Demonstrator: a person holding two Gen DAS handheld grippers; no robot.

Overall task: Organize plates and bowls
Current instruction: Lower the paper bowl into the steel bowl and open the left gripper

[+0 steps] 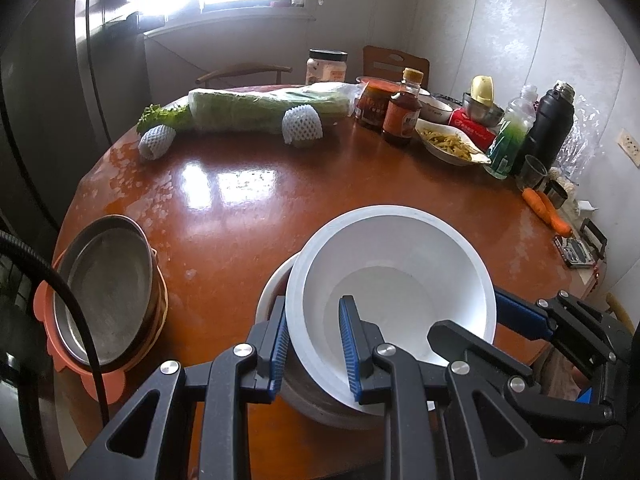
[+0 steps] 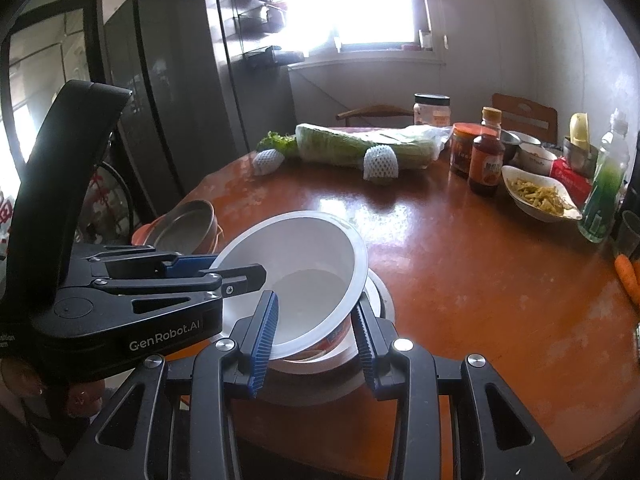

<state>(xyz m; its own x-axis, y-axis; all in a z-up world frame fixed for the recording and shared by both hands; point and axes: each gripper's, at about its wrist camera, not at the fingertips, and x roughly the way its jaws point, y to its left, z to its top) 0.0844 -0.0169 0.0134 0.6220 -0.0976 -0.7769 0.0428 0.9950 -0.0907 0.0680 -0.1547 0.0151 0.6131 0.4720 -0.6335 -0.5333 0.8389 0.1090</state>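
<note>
The left gripper [image 1: 314,350] is clamped on the near-left rim of the white bowl [image 1: 396,264], one pad outside the wall and one inside. The right gripper [image 2: 316,336] pinches the same bowl's rim on the opposite side, 1 finger [image 2: 262,344] inside and 1 against the printed outer wall. The bowl sits tilted in a second white bowl [image 1: 270,300], which rests on the table [image 1: 224,200] at its near edge.

To the left of the bowls, well apart, a steel pan [image 1: 108,292] leans in an orange holder [image 1: 96,376] at the table's rim; a black cable [image 1: 64,300] crosses in front of it in the left wrist view. Nothing lies on the bare stretch of table just beyond the bowls.

Across the far side lies a wrapped cabbage [image 1: 268,110] with 2 white foam nets [image 1: 302,126] beside it and a leafy green [image 1: 160,114] at its left end. To the right stand a black-lidded jar [image 1: 326,66], a red jar [image 1: 372,106], a sauce bottle [image 1: 402,110], a dish of yellow strips [image 1: 452,144], a green bottle [image 1: 514,136] and a black flask [image 1: 550,128]. 2 carrots [image 1: 546,210] lie near the right edge.

The table is round, glossy red-brown, with worn pale patches. Behind it are a bright window [image 2: 360,0], 2 wooden chairs [image 2: 524,114], pale walls and a dark fridge [image 2: 180,80] on the left.
</note>
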